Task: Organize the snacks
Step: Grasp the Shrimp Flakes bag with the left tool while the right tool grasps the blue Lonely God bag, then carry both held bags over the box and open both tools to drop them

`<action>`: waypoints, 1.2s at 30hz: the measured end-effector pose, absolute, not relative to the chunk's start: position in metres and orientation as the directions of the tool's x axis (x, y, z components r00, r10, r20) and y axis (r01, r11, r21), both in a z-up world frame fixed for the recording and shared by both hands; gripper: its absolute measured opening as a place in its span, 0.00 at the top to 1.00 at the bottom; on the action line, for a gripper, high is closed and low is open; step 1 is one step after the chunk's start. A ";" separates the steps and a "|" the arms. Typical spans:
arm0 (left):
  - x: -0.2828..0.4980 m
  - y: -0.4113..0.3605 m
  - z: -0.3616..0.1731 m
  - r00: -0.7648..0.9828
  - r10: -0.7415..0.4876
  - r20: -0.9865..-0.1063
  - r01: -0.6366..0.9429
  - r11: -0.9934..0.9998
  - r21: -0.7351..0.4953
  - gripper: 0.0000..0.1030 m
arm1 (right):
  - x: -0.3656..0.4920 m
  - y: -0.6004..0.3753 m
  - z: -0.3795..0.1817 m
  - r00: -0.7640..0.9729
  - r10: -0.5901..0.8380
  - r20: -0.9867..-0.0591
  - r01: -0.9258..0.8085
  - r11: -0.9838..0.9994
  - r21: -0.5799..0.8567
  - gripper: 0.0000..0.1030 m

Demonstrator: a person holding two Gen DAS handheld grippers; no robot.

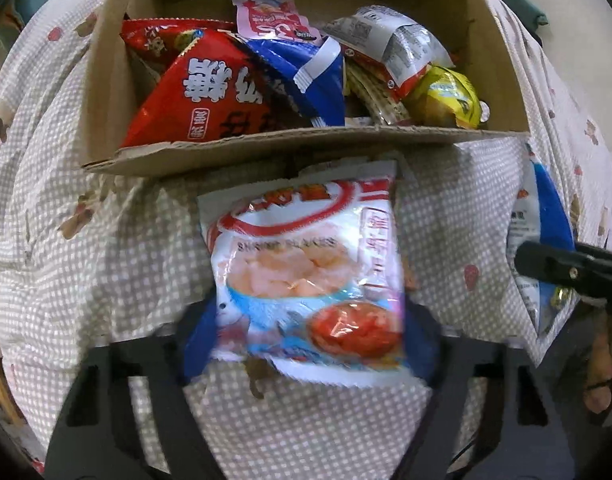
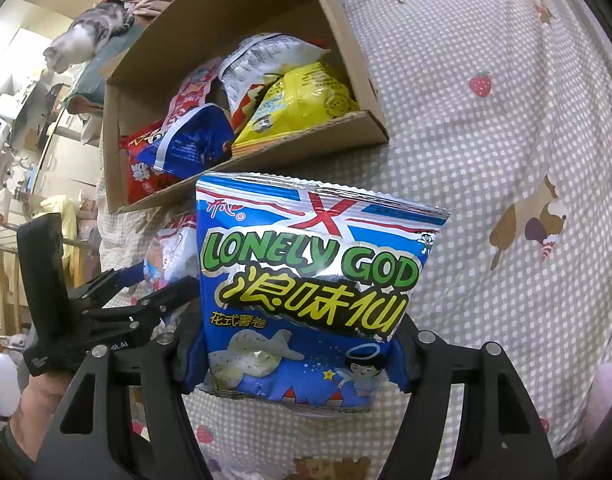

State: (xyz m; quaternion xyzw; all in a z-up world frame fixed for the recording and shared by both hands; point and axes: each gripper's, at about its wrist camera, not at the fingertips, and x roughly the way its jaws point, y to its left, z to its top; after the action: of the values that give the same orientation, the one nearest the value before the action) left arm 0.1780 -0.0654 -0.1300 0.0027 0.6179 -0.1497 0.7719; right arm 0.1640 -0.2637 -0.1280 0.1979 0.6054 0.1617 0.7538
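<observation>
1. Pinched by the left gripper (image 1: 309, 338): a white shrimp chip bag (image 1: 306, 264), with a blue pad against each side edge near its bottom. Looks like a grip rather than jaws left apart, though the picture is blurred there.
2. Runs lengthwise from 6 to 12 o'clock in the left wrist view, its top seam almost touching the near wall of the cardboard box (image 1: 290, 150).
3. Clamped in the right gripper (image 2: 298, 364): a blue potato snack bag (image 2: 313, 280), with a pad pressed on each lower side. Stands top upward, from 6 to 12 o'clock.
4. Seen from the right wrist, sits at 11 o'clock with its near wall just past the blue bag's top corner. Already crowded with red, blue, silver and yellow packets.
5. Spread beneath everything: a dotted bedspread (image 1: 106, 260).
6. Judging by this, lies straight ahead at 12 o'clock for the left hand, so a short lift over the wall would do. Calls for a swing toward 11 o'clock from the right hand. Seems about equally near to both.
</observation>
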 end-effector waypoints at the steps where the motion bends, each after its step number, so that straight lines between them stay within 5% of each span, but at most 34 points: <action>1: 0.174 -0.063 -0.128 0.191 -0.225 -0.955 0.234 0.956 -0.179 0.41 | 0.165 -0.262 -0.129 0.214 0.483 -0.849 -0.006 0.870 0.493 0.31; 12: 0.123 -0.042 -0.098 0.231 -0.157 -0.960 0.158 0.980 -0.123 0.48 | 0.156 -0.262 -0.126 0.206 0.518 -0.830 -0.038 0.852 0.522 0.31; 20: 0.108 -0.022 -0.041 0.456 -0.044 -0.889 0.087 0.996 -0.005 0.49 | 0.157 -0.243 -0.091 0.285 0.564 -0.775 -0.151 0.825 0.545 0.31; 36: 0.189 -0.025 0.005 0.605 0.008 -0.796 0.075 0.995 0.067 0.49 | 0.204 -0.234 -0.046 0.442 0.596 -0.670 -0.262 0.800 0.539 0.31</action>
State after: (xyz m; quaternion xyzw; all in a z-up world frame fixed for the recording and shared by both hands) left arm 0.1890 -0.0250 0.0054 0.0466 0.4440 -0.0187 0.8946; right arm 0.2037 -0.2345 -0.0463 0.1813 0.4606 0.2587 0.8295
